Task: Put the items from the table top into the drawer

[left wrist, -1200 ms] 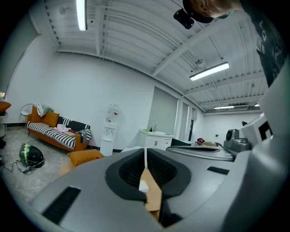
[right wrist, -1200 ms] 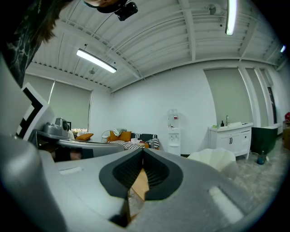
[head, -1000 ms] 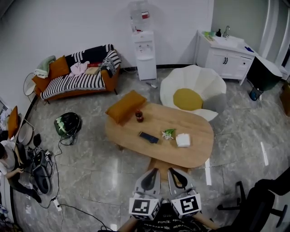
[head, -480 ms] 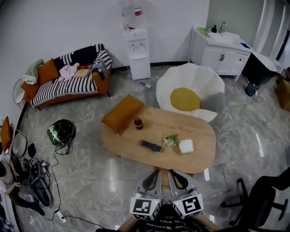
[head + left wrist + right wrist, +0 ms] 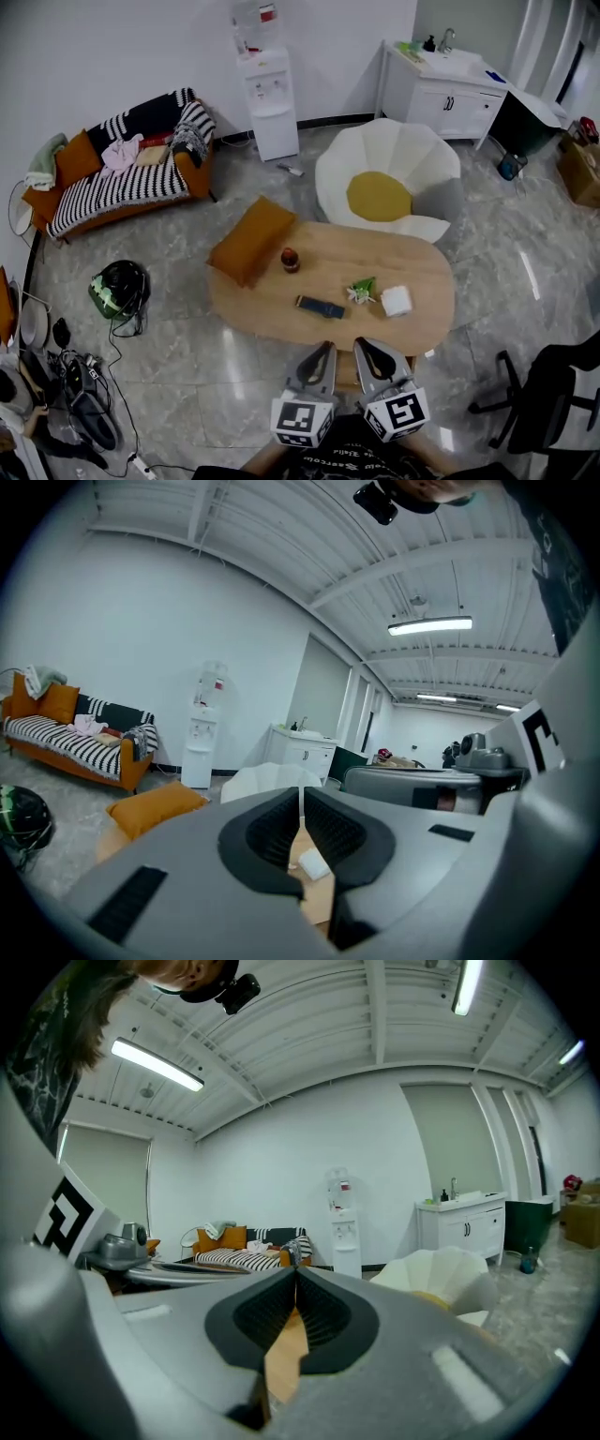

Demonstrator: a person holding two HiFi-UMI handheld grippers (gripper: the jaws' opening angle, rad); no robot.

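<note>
Two grey grippers, left (image 5: 324, 351) and right (image 5: 365, 348), hover side by side, jaws pressed together on nothing. Just beyond their tips stands an oval wooden table (image 5: 262, 311) carrying a dark flat rectangle (image 5: 320, 307), a green sprig (image 5: 360, 291), a white folded square (image 5: 397, 301) and, farthest, a dark red jar (image 5: 291, 260).

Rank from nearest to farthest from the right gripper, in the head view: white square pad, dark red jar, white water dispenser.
From the right gripper:
1. White square pad, table's right end.
2. Dark red jar, table's left part.
3. White water dispenser, against the far wall.
</note>
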